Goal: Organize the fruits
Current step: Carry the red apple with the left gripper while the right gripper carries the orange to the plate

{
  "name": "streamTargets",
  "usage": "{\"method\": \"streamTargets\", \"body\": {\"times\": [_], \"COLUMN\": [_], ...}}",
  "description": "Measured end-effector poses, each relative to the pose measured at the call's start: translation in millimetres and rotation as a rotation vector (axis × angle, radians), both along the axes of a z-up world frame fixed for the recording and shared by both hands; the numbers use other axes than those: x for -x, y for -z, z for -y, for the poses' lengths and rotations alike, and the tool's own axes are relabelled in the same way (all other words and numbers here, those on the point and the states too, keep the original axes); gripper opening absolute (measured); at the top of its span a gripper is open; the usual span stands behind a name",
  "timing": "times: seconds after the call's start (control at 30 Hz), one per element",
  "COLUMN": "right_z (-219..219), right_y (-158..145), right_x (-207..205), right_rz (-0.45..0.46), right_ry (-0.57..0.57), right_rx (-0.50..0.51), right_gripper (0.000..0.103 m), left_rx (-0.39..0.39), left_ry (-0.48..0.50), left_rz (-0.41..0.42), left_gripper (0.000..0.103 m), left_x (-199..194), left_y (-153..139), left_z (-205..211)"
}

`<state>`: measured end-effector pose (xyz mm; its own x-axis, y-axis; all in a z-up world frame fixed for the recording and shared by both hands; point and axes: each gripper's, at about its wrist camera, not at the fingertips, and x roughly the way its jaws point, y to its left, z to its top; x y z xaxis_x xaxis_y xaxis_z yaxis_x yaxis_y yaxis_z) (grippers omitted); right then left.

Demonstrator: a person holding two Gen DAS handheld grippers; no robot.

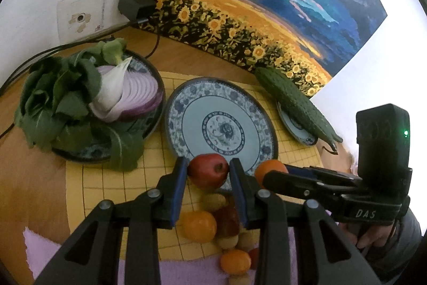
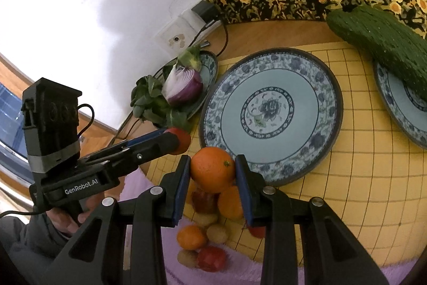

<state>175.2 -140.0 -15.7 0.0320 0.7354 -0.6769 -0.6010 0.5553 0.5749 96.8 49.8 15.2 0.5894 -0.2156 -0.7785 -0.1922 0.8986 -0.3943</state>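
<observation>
A big painting [image 1: 240,4] of yellow sunflowers under a blue and orange sky leans on the white wall behind the middle plate. The bench [image 1: 32,172] is smooth brown wood, and a yellow mat [image 2: 360,178] with thin grid lines lies flat on it under the middle plate. The middle plate [image 1: 186,114] is round and shiny, pale blue with dark blue flowers and a dark rim, and its face is bare. To the left of the middle plate sits a second round plate [image 1: 157,76] piled with floppy green leaves [image 1: 58,98] and a cut purple onion [image 1: 133,95] that shows curved rings. To the right of the middle plate a long bumpy green cucumber [image 1: 296,103] lies across a third plate [image 1: 293,128]. A soft purple cloth [image 2: 149,183] lies at the near edge of the mat. The left hand-held gripper [image 1: 208,172], black with blue pads, is squeezed on a round red apple [image 1: 208,170], which hangs over the near rim of the middle plate. The right hand-held gripper [image 2: 213,170] is clamped on a round orange [image 2: 212,168] with dimpled skin, just before the near rim of the middle plate. Below both, nearer than the middle plate, lies a heap of small round fruits [image 2: 205,226], orange, red and tan ones, on the mat and the cloth.
</observation>
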Motion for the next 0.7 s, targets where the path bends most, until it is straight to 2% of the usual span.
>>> {"method": "streamTargets", "body": {"times": [0.7], "right_z": [-7.8], "right_y": [18.1], "right_x": [-27.3], "right_rz": [-0.022], "right_ry": [0.037], "right_rx": [0.003], "right_gripper": [0.035], "left_rx": [0.033], "left_ry": [-0.002], "left_rz": [0.001], "left_gripper": [0.034], "left_x": [-23.2], "left_y": [15.3], "left_z": [-7.3]}}
